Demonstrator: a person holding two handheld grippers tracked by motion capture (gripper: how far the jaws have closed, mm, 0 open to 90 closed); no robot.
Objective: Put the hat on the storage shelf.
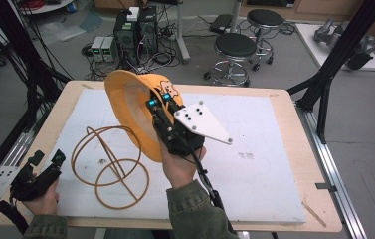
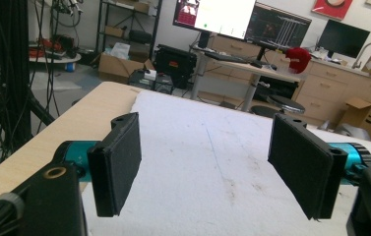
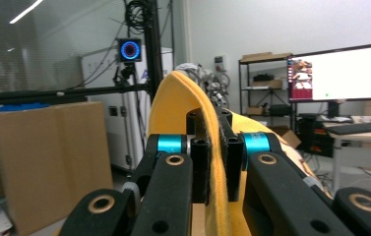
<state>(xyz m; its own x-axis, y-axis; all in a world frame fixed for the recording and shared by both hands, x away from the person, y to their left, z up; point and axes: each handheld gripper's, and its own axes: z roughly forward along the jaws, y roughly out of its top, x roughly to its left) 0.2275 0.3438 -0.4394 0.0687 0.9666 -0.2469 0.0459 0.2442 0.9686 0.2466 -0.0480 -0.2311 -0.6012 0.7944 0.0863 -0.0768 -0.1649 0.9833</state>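
Observation:
A yellow hat (image 1: 133, 112) with a small cartoon patch is held up off the white mat, its opening facing left. My right gripper (image 1: 164, 101) is shut on its brim; in the right gripper view the yellow fabric (image 3: 215, 147) is pinched flat between the two black jaws of the right gripper (image 3: 215, 164). An orange wire hat stand (image 1: 109, 167) made of rings lies on the mat to the left of the hat. My left gripper (image 1: 46, 158) rests at the table's left front edge, and in its own view the left gripper (image 2: 212, 167) is open with nothing between its pads.
The white mat (image 1: 254, 149) covers most of the wooden table (image 1: 302, 164). Black frame posts (image 1: 334, 59) stand at the table's right and left. Stools (image 1: 234, 52) and computer boxes (image 1: 135, 32) stand on the floor behind the table.

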